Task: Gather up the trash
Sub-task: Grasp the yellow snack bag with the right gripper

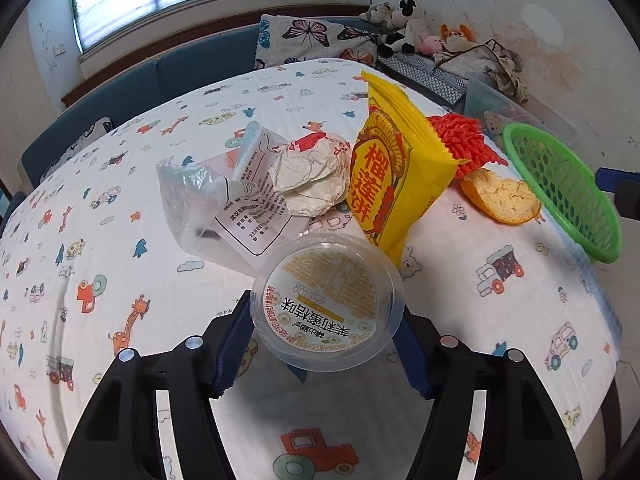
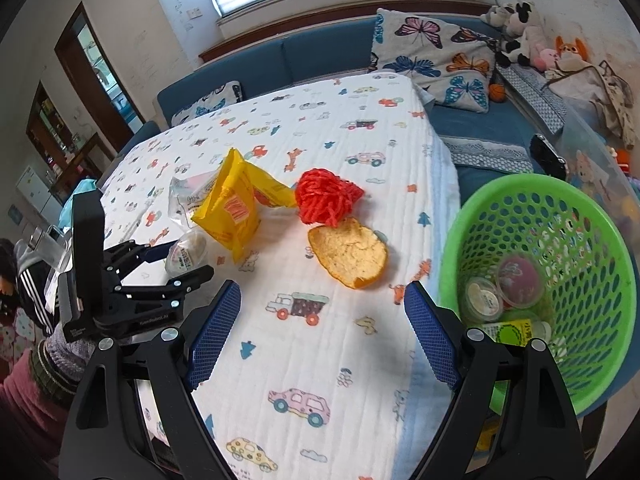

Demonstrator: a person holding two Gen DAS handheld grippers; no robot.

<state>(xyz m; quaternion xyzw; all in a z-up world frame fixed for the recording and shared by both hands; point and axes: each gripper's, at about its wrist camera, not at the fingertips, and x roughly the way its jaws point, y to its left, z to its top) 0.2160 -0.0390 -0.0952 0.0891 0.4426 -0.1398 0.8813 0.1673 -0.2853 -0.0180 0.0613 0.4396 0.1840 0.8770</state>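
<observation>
While the left gripper (image 1: 326, 346) is closing its pads on the clear cup (image 1: 326, 304), we are seeing wrappers (image 1: 396, 184) and peel (image 2: 348, 254) still lying mid-table; the right gripper (image 2: 322, 336) is hanging wide open, empty, beside the part-filled green basket (image 2: 576, 216).

It was a lived-in home: a blue upholstered sofa (image 2: 320, 56) under the window at the top, a butterfly-print cushion (image 2: 436, 54) and plush toy animals (image 2: 524, 36) upper right, a cartoon-print white cloth (image 2: 320, 128) over the table.
</observation>
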